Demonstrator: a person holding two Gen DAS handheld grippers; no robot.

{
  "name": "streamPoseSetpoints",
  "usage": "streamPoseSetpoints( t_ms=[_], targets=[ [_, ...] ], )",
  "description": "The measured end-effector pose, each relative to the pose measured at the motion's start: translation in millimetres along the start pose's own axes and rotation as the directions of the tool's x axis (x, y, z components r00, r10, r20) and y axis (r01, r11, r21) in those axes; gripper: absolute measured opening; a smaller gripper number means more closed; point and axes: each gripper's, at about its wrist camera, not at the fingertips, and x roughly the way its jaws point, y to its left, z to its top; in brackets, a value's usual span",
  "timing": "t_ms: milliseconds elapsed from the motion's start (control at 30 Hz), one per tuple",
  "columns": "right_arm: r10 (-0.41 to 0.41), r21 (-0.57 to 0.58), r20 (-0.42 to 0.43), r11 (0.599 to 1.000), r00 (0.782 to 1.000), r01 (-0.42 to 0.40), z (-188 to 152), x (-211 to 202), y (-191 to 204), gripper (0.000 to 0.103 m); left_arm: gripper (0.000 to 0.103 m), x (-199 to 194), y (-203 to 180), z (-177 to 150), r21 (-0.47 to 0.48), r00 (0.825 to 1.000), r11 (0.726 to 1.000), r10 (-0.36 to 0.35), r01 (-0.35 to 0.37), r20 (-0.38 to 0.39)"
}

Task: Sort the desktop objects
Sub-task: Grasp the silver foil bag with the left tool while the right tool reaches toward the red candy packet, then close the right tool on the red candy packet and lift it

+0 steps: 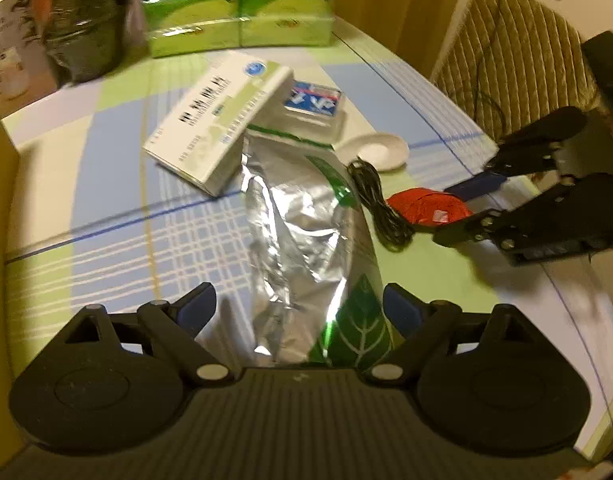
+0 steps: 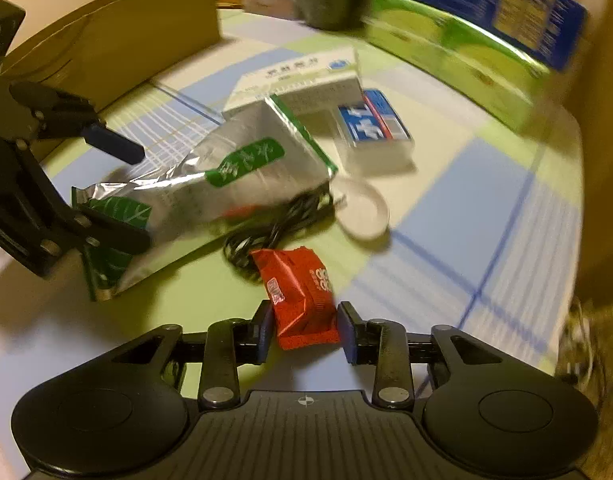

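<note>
Right gripper (image 2: 305, 330) is clamped on the red snack packet (image 2: 302, 300), blue pads pressed to both its sides, low over the checked tablecloth (image 2: 466, 184); white lettering runs along the wrapper's edge, too blurred to read. Just behind it lies a coiled black cable (image 2: 274, 232), touching a small white dish (image 2: 362, 210). Over to the left gripper (image 1: 300, 312): jaws wide, straddling the near end of the silver foil pouch (image 1: 298, 232) with its green leaf print, pads clear of it on either side. The pouch carries a green label with white brush-style script, not legible. Its far end rests against a white medicine box (image 1: 222, 120) bearing a barcode and a blue round logo. Beside that sits a clear-cased blue-and-white pack (image 2: 372, 124) with bold white characters. Green tissue packs (image 1: 242, 20) line the back edge.
</note>
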Motion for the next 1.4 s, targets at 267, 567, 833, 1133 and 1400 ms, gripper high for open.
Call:
streamPoseSetpoints(
  t_ms=[267,567,833,1133,1400],
  targets=[
    [-0.038,0.306,-0.075,0.95,0.996,0.06,-16,-28,33,0.029,0.066,-9,-17,-18,0.061,0.999,0.998,0.021,-0.019,-0.04],
    [-0.044,0.469,-0.072,0.88,0.996,0.073,-26,-53,96,0.029,0.065,-67,-11,-83,0.022,0.996,0.999,0.025,-0.023,-0.09],
    [-0.117,0.414,0.041,0.906,0.992,0.09,-32,-68,119,0.054,0.073,-106,5,-113,-0.046,0.999,0.999,0.02,-0.022,-0.036],
    [-0.122,0.276,-0.009,0.954,0.992,0.12,-28,-34,97,0.055,0.079,-89,9,-99,-0.084,1.0,0.996,0.027,-0.028,-0.005],
    [-0.149,0.286,-0.002,0.948,0.989,0.143,-31,-19,93,0.035,0.079,-60,5,-87,-0.044,0.998,0.999,0.017,-0.02,-0.053]
  ],
)
